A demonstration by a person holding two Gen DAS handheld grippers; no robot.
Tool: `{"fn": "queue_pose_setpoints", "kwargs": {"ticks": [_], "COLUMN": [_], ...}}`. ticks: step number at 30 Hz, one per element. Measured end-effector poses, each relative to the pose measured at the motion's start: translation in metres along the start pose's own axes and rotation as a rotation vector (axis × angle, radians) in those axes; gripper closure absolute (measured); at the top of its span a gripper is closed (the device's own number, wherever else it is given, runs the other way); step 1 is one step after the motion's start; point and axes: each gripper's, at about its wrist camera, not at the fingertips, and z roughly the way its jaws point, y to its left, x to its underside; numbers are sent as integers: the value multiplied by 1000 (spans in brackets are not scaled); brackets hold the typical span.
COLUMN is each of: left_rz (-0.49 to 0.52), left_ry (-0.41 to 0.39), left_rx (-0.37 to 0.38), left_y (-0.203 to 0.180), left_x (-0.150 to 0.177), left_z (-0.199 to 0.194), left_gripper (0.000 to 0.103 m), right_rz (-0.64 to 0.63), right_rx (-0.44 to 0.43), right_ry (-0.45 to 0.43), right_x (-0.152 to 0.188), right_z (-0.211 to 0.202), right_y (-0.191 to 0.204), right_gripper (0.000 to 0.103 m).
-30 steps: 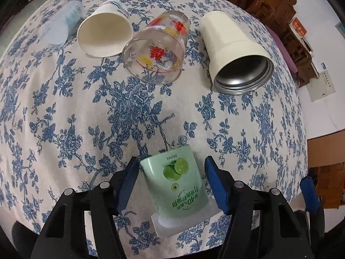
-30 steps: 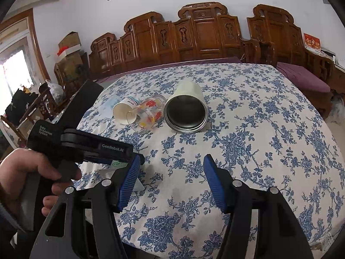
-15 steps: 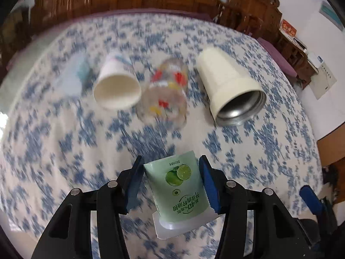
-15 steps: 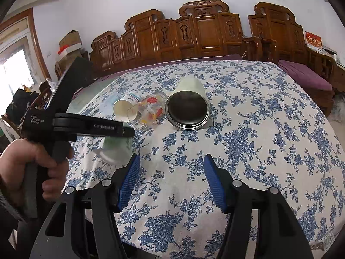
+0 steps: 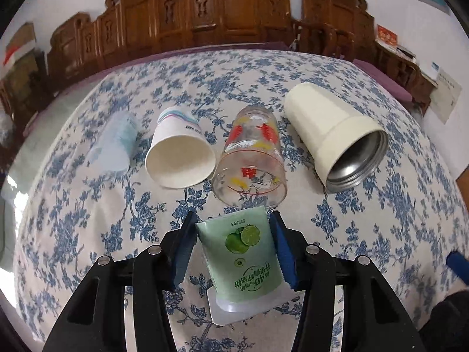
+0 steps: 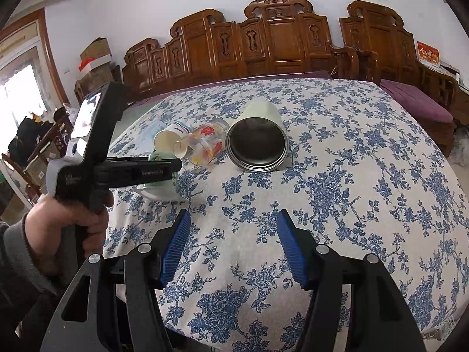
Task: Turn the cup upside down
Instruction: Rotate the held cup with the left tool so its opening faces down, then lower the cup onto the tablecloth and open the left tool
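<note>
The left gripper (image 5: pixel 233 248) clamps the green lime-print cup (image 5: pixel 244 259) by its sides, its wide mouth toward the camera and lifted just above the floral-clothed desk (image 6: pixel 351 176) — in front of a glass tumbler (image 5: pixel 253 160), a paper cup (image 5: pixel 178 154) and a cream steel-lined mug (image 5: pixel 334 135) lying on their sides. The right gripper (image 6: pixel 233 246) hangs open, empty. Judged mid-flip: next, turn the wrist and set the cup mouth-down.

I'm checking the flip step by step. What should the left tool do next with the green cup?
Probably lower it and let go. The left tool grips the green cup already upside down, rim toward the tablecloth, in front of the glass.
</note>
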Motion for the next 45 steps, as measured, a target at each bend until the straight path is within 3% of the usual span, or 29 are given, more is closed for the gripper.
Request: {"fn": "queue_pose_setpoints", "kwargs": {"ticks": [14,28,37,40,45], "left_rz": [92,75,8,-23,-52], "left_ry": [-26,-20,-42,-48,-83], "left_rx": [1,44,66,62,57], "left_y": [-12,-8,9,18,31], "left_x": [38,54,65,69,76], "left_z": [-37,-51,-74,-83,-106], "left_gripper": [57,54,35,20,8], "right_rz": [-3,-14,-13,-19,-34], "right_rx": [7,29,24,16,33], "right_ry": [2,13,12,-2,-33], "right_x": [0,3,1,-4,-11], "right_z": [1,5,0,-10,-31], "right_y": [0,1,9,18,31], "right_gripper": [40,40,40,40,19]}}
